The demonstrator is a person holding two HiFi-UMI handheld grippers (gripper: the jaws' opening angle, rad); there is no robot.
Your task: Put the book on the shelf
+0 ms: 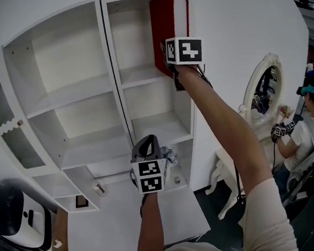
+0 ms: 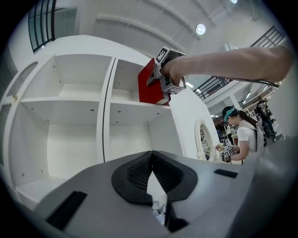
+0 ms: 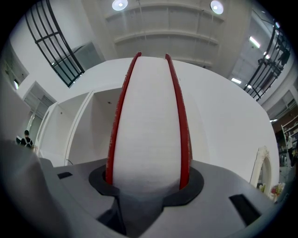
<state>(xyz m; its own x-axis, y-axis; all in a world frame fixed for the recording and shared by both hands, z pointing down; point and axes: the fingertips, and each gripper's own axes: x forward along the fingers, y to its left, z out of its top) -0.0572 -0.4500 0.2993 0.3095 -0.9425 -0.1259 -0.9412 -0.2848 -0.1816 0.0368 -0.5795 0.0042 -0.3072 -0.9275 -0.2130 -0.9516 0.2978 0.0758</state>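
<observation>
White shelving (image 1: 71, 92) is standing ahead of you, and your right claw (image 3: 146, 183) is clamping the red book (image 1: 165, 25) across its covers, holding it upright in the top right compartment, over at that compartment's right side. Your left claw (image 2: 151, 169) is hanging lower down, jaws together on nothing.

From my end the book (image 1: 165, 30) has a matt red cover and a plain white paper block, with no shine at all. The shelf (image 1: 73, 91) looks like smooth white painted board, and the left gripper (image 2: 151, 158) is matt grey plastic with ribbed black pads (image 2: 136, 174) that look rubbery.
</observation>
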